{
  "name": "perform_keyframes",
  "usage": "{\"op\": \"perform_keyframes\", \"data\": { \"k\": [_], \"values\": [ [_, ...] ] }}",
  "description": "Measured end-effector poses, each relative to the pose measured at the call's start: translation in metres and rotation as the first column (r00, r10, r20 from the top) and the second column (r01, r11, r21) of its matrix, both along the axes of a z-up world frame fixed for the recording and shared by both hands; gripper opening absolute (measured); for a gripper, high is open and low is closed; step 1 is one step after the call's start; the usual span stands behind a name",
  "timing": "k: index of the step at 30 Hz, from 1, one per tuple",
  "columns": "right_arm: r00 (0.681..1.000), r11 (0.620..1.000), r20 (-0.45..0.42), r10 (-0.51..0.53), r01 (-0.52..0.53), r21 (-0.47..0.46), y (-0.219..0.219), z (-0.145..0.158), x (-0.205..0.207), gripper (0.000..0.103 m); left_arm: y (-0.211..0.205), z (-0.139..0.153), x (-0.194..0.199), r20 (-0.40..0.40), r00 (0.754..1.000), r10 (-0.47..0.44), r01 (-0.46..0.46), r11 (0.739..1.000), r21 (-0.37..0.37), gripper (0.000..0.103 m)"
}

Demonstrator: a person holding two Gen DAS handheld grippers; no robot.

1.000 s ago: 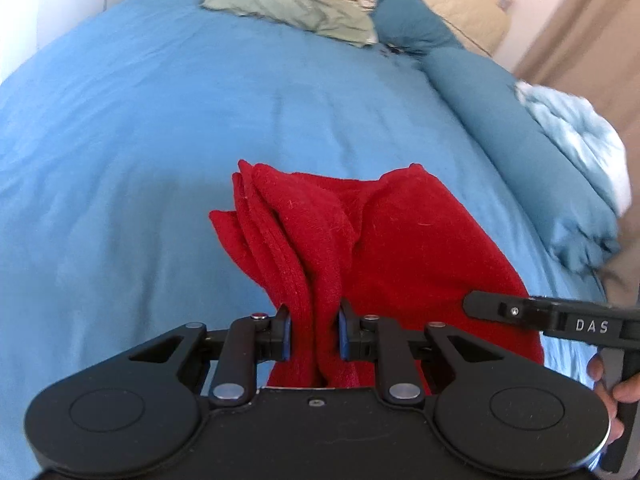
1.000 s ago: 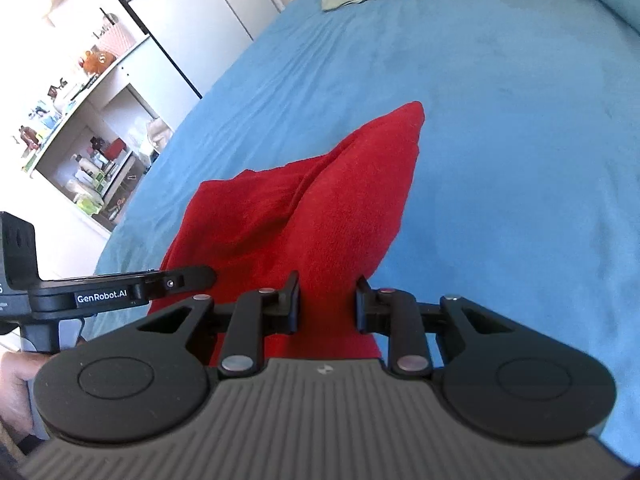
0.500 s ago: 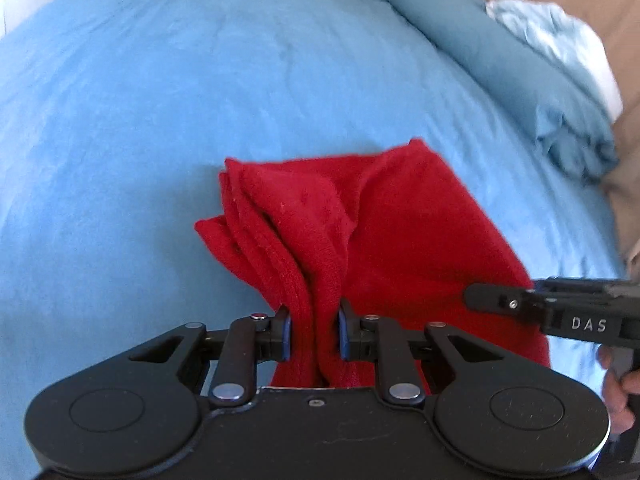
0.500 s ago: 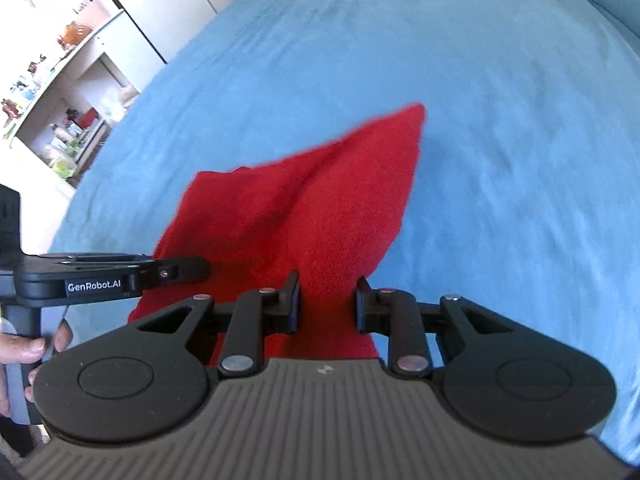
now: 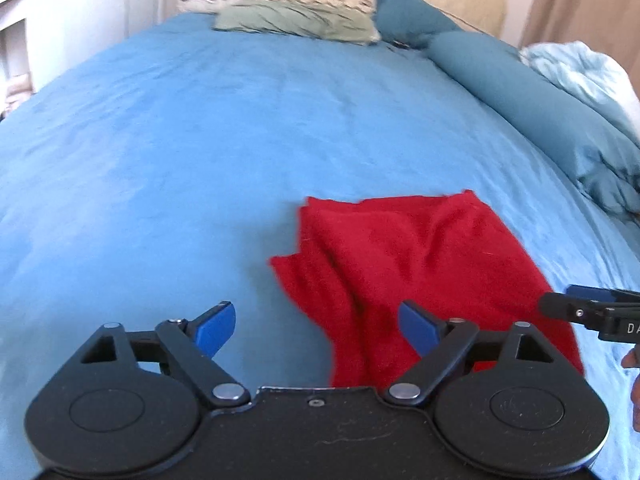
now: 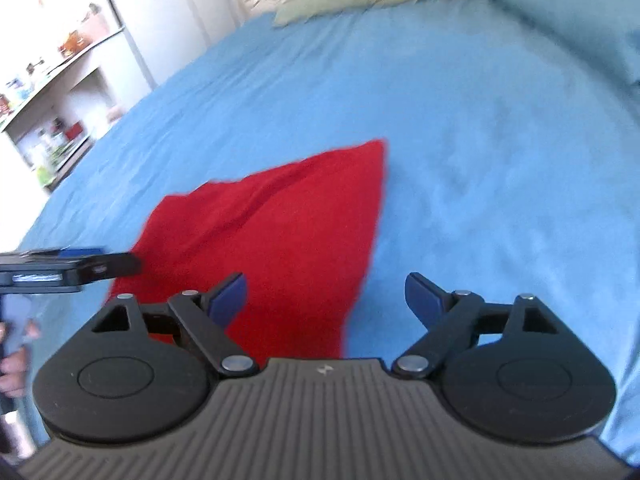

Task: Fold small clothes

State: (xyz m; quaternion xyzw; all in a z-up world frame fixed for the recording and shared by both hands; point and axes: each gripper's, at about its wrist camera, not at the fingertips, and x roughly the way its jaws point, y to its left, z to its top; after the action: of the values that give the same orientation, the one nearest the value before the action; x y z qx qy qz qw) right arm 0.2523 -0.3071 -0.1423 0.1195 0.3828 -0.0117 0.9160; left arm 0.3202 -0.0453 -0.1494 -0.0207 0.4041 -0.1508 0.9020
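A red cloth (image 5: 420, 264) lies folded on the blue bedspread (image 5: 200, 140), with loose layered folds along its left side. It also shows in the right wrist view (image 6: 288, 232). My left gripper (image 5: 320, 328) is open and empty, just above the cloth's near left edge. My right gripper (image 6: 326, 298) is open and empty over the cloth's near right edge. Each gripper's side shows in the other's view, the right one (image 5: 592, 312) at the cloth's right, the left one (image 6: 72, 266) at its left.
A green pillow (image 5: 296, 22) and a dark teal pillow (image 5: 408, 12) lie at the headboard. A rolled teal duvet (image 5: 540, 112) runs along the bed's right side. Shelves with small items (image 6: 48, 100) stand beyond the bed's left edge.
Both grippers were shut on the red cloth and have opened and let it go. The cloth now rests on the bed and both grippers have drawn back slightly.
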Motion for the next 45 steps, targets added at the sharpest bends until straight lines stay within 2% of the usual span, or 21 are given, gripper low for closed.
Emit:
{"op": "perform_keyframes", "data": {
  "k": [4,7,12,15,18,22,25,28,32,37,40,45],
  "values": [
    [0.999,1.0,0.021,-0.027,0.027,0.005,-0.011,-0.021,-0.006,0.101,0.006,-0.02,-0.004,0.014,0.999,0.033,-0.034,0.999,0.032,0.092],
    [0.999,0.999,0.027,-0.034,0.034,0.017,-0.017,-0.035,-0.009,0.102,0.001,-0.032,-0.005,-0.001,0.999,0.033,-0.033,0.996,0.084,0.093],
    [0.999,0.999,0.023,-0.04,0.04,-0.016,-0.012,-0.028,-0.011,0.102,0.001,-0.024,-0.003,-0.022,0.998,0.054,-0.052,0.993,0.107,0.093],
    [0.997,0.997,0.068,-0.032,0.036,-0.072,-0.005,-0.002,-0.022,0.102,0.004,0.0,-0.015,0.01,0.998,0.056,-0.056,0.988,0.144,0.092],
    [0.992,0.997,0.126,0.001,0.009,-0.081,0.001,0.034,-0.043,0.103,0.009,0.041,-0.042,0.101,0.994,0.033,-0.045,0.992,0.118,0.092],
    [0.987,0.993,0.156,-0.039,0.056,-0.106,0.011,0.08,-0.08,0.103,0.014,0.102,-0.09,0.219,0.975,0.041,-0.068,0.991,0.119,0.099],
    [0.972,0.983,0.205,-0.114,0.14,-0.117,0.019,0.111,-0.117,0.103,0.017,0.134,-0.13,0.298,0.953,0.056,-0.098,0.987,0.128,0.103],
    [0.969,0.978,0.219,-0.118,0.152,-0.145,0.031,0.134,-0.148,0.103,0.023,0.158,-0.171,0.348,0.936,0.057,-0.096,0.991,0.095,0.103],
    [0.971,0.972,0.217,-0.103,0.144,-0.183,0.05,0.159,-0.186,0.103,0.024,0.177,-0.209,0.319,0.945,0.072,-0.11,0.989,0.103,0.103],
    [0.977,0.971,0.173,-0.121,0.153,-0.185,0.066,0.179,-0.23,0.103,0.027,0.179,-0.245,0.249,0.963,0.106,-0.132,0.987,0.092,0.103],
    [0.985,0.967,0.128,-0.12,0.145,-0.209,0.077,0.182,-0.254,0.103,0.025,0.172,-0.259,0.199,0.973,0.115,-0.141,0.983,0.121,0.103],
    [0.991,0.961,0.054,-0.126,0.135,-0.241,0.093,0.165,-0.271,0.103,0.019,0.15,-0.276,0.157,0.982,0.102,-0.13,0.975,0.183,0.103]
  ]
}}
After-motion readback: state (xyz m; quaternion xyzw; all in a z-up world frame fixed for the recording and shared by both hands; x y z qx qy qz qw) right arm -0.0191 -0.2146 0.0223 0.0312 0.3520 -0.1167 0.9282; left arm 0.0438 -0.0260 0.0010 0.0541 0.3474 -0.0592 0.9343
